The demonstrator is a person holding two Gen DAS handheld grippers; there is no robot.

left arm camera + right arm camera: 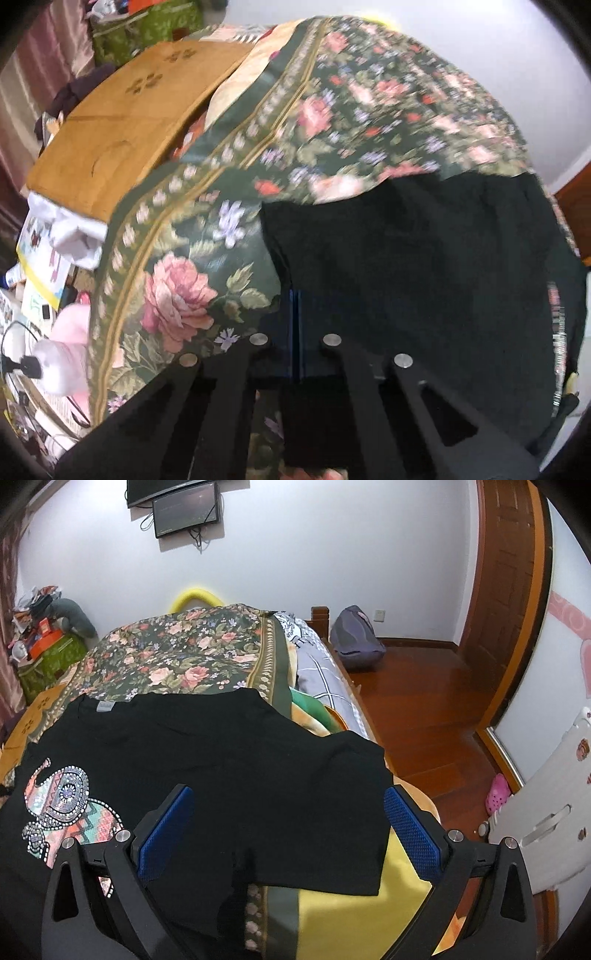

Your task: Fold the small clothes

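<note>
Left gripper [296,332] jaws pinching black T-shirt [229,760] edge on floral bedspread [177,280]; right gripper [288,827] jaws spread

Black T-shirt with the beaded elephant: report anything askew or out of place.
The black T-shirt with the beaded elephant lies flat on the floral bedspread, but its near sleeve hangs past the bedspread's border onto a yellow blanket. No damage shows.
</note>
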